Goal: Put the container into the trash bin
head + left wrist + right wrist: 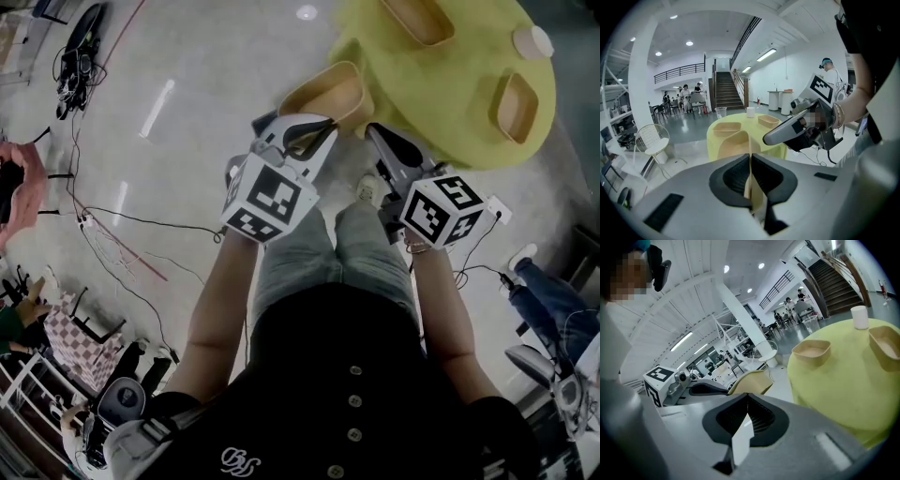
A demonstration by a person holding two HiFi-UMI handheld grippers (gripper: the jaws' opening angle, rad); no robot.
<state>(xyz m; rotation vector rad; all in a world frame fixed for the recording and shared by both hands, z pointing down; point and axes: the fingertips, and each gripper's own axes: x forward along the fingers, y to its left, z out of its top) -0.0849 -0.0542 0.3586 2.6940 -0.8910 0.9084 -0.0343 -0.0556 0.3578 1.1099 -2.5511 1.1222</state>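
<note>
Hanging just off the yellow table's (pixel 450 94) near edge in the head view, the container (pixel 328 94) is pinched by the left gripper (pixel 314 131). The left gripper view shows its thin tan wall clamped between the jaws. It looks light, stiff but crushable, so the rim suits gripping. The right gripper view shows the right gripper (pixel 747 404) closed, carrying no container.

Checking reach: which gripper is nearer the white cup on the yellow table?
Right. The right gripper is by the yellow table's edge, down-left of the white cup; the left gripper, holding a container, is farther left.
</note>
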